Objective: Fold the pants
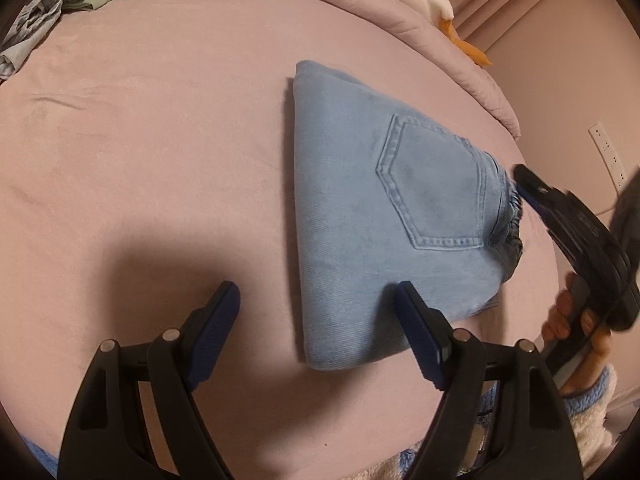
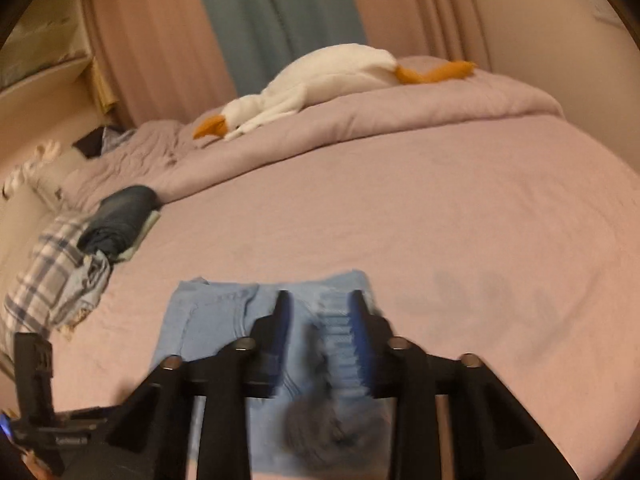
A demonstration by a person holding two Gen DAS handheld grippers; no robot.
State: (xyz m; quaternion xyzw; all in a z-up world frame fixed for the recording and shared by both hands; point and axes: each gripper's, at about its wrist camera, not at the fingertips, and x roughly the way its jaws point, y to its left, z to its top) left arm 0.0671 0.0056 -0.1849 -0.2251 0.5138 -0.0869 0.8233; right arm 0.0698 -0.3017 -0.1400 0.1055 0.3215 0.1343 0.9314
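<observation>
Light blue jeans (image 1: 360,216) lie folded into a compact bundle on the pink bed sheet (image 1: 140,160), back pocket up. My left gripper (image 1: 316,300) is open above the bundle's near end, its right finger over the denim, and holds nothing. My right gripper (image 1: 524,184) shows at the right by the waistband. In the right wrist view the right gripper (image 2: 320,304) hovers over the jeans (image 2: 208,320), its jaws partly apart with the elastic waistband between them; the picture is blurred.
A pile of dark and plaid clothes (image 2: 72,252) lies at the bed's left side (image 1: 48,12). A white plush goose (image 2: 312,80) rests on the bunched pink duvet (image 2: 400,120) at the back. Curtains and a wall stand behind.
</observation>
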